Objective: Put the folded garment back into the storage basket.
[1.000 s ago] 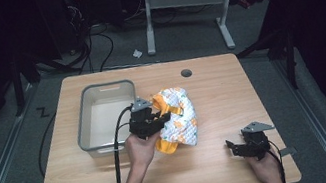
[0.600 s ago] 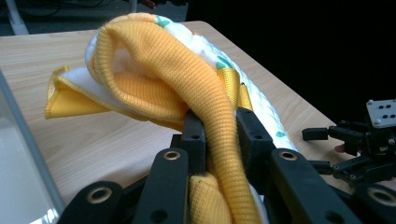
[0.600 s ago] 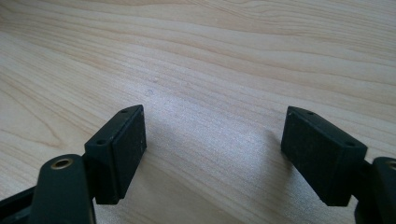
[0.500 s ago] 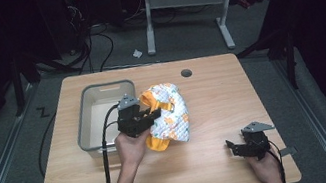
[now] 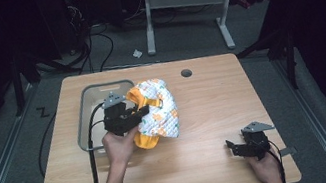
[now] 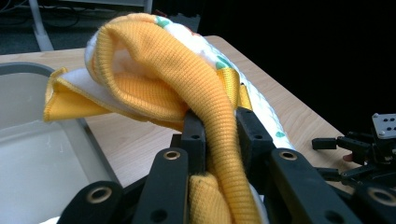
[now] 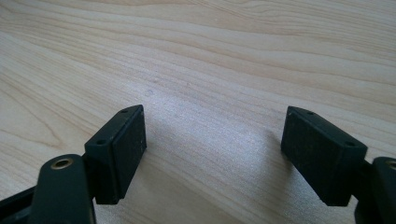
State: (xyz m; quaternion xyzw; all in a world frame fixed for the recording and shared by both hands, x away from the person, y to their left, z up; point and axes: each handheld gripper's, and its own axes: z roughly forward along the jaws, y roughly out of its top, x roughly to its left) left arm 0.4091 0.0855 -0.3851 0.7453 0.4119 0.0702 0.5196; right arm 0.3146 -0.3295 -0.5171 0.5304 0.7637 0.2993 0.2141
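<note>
High view, left to right. Grey rectangular plastic tub (image 5: 85, 116) sits on the light wooden table (image 5: 205, 109) toward the far-left corner, apparently empty. Just right of it, over the tub's right rim, the left gripper (image 5: 131, 116) holds the bunched orange-and-white printed quilted cloth (image 5: 156, 110); the bundle hangs between the tub and the table's middle, its lower fold at or just above the wood, cannot tell which. Small dark round hole (image 5: 186, 73) in the table near the far edge, well apart from everything.

Left gripper view: jaws pinched narrow on a ribbed orange band of the cloth (image 6: 187, 74), with the white padded body draped over and beyond them; the tub's wall (image 6: 28, 74) shows to the left.

Right gripper (image 5: 242, 147) rests near the near-right corner, well apart from the cloth. Right gripper view: jaws stand wide, nothing between them, bare wood (image 7: 210, 56) beneath.

Judged step: carrying the cloth toward the tub.

Risks:
- Grip is on one band only; most of the bulk hangs free, so the band could slide out under the load.
- Trailing fold may catch the tub's rim and leave the cloth draped half outside.
- A snag could drag the light tub along the table.
</note>
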